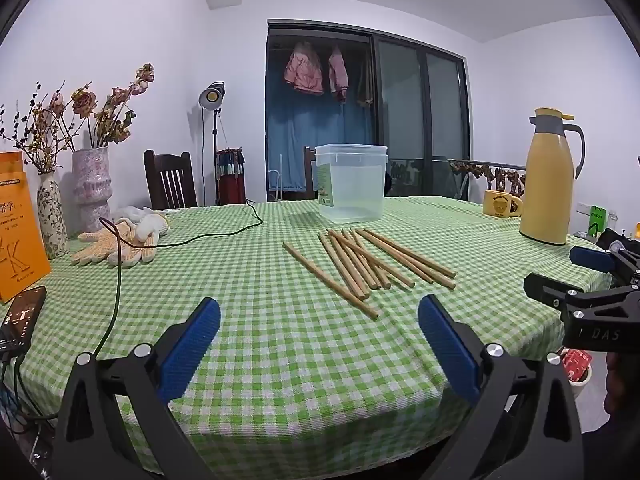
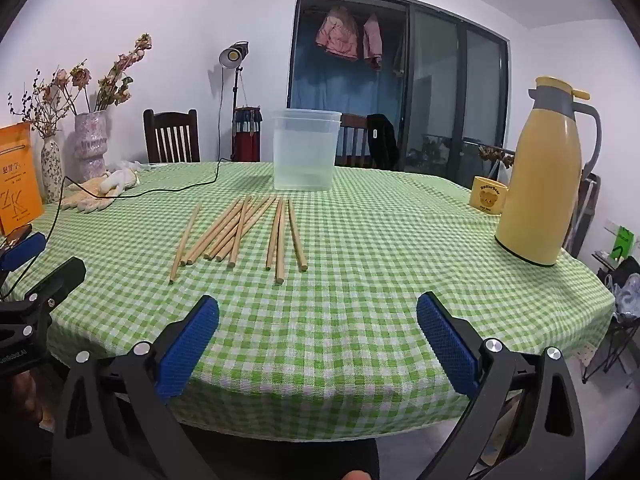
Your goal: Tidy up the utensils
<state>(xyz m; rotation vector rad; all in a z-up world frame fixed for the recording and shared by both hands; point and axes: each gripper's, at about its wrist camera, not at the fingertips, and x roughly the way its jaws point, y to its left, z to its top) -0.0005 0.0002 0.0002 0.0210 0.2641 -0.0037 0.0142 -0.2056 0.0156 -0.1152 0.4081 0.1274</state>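
Several wooden chopsticks (image 1: 360, 262) lie loose on the green checked tablecloth (image 1: 256, 320); they also show in the right wrist view (image 2: 240, 232). A clear plastic container (image 1: 351, 182) stands upright behind them, also in the right wrist view (image 2: 305, 149). My left gripper (image 1: 319, 322) is open and empty above the near table edge, short of the chopsticks. My right gripper (image 2: 318, 320) is open and empty, also at the near edge. The right gripper shows at the right in the left wrist view (image 1: 560, 276), the left gripper at the left in the right wrist view (image 2: 40, 256).
A yellow thermos jug (image 2: 540, 184) and a yellow mug (image 2: 488, 195) stand at the right. Work gloves (image 1: 120, 240), a black cable (image 1: 200, 236), vases with dried flowers (image 1: 91, 188), an orange book (image 1: 16, 224) and a phone (image 1: 20, 316) are at the left. Chairs stand behind the table.
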